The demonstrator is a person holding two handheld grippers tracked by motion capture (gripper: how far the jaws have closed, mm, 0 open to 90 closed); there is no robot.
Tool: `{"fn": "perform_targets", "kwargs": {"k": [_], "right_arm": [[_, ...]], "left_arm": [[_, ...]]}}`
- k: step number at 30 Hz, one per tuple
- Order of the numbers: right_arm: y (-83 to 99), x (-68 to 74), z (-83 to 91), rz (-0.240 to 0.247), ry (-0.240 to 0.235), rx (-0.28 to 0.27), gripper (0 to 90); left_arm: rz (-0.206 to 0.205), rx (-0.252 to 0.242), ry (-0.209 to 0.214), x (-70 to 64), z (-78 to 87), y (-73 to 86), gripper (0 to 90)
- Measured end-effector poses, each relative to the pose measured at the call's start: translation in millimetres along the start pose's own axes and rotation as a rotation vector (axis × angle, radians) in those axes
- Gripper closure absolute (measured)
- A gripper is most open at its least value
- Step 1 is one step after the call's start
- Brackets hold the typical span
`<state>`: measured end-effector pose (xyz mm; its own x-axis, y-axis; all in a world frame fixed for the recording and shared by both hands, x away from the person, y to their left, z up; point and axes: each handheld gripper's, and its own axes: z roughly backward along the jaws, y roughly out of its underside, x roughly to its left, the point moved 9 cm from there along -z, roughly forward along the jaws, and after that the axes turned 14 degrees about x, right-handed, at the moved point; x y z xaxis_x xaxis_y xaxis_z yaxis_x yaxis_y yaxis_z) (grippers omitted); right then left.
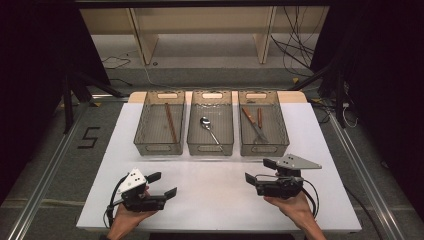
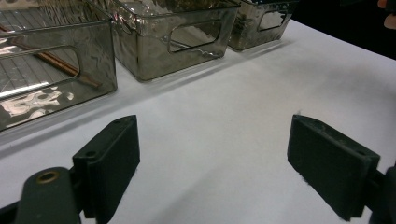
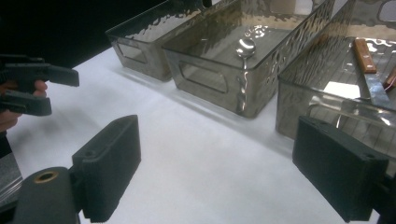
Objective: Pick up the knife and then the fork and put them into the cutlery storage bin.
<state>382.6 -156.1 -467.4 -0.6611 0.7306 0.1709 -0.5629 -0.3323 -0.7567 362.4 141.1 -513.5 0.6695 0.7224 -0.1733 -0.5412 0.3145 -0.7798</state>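
**Grippers poised, jaws wide, before three bins of cutlery**

Two hand-held black two-jaw grippers sit low over the near half of a white table (image 1: 220, 200), each with its jaws spread wide and nothing between them. At the lower left of the high view, the left gripper (image 1: 163, 184) rests in the person's left hand (image 1: 131, 217), angled toward the centre of the table; its own view looks between parted pads at bare white surface. Opposite it, the right gripper (image 1: 259, 171), topped by a grey three-cornered plate, is held in the right hand (image 1: 295, 206) and points leftward, well apart from its partner.

Beyond them, toward the far edge, three smoky-clear rippled plastic bins with cut-out handles stand side by side. Within the left bin (image 1: 145, 145) lies a pair of long brown wooden chopsticks (image 1: 171, 122). A shiny metal spoon (image 1: 208, 128) lies in the middle bin (image 1: 192, 145), its bowl toward the far end. Inside the right bin (image 1: 280, 142), a wooden-handled metal fork (image 1: 252, 125) lies beside another wooden-handled utensil (image 1: 260, 118) too small to identify. Neither gripper touches a bin; the right gripper hovers near the front wall of the right bin, the left one farther back from the row.
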Motion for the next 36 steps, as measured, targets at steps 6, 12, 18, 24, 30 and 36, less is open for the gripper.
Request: {"fn": "perform_targets", "kwargs": {"k": [6, 12, 18, 24, 30, 36], "right_arm": [[15.2, 0.1, -1.3, 0.004, 0.001, -0.017, 16.0], [33.3, 1.3, 0.2, 0.016, 0.010, -0.035, 16.0], [43.2, -3.2, 5.1, 0.013, 0.038, -0.048, 16.1], [42.7, -3.7, 8.3, 0.008, 0.035, -0.067, 16.0], [43.6, -4.5, 6.5, 0.002, 0.030, -0.065, 16.0], [43.7, -10.5, 7.1, -0.020, 0.042, -0.075, 16.1]], "left_arm": [[-0.001, -0.002, 0.007, -0.8, 0.8, 0.2, 16.7], [0.002, -0.007, 0.019, -2.4, 1.2, -0.2, 16.6], [0.003, -0.007, 0.023, -3.0, 0.7, -0.4, 16.6], [0.000, -0.002, 0.025, -3.4, 0.1, 0.2, 16.6], [-0.001, -0.001, 0.025, -3.1, 0.0, 0.4, 16.3], [0.001, 0.004, 0.026, -3.5, -1.1, 0.7, 16.3]]}}
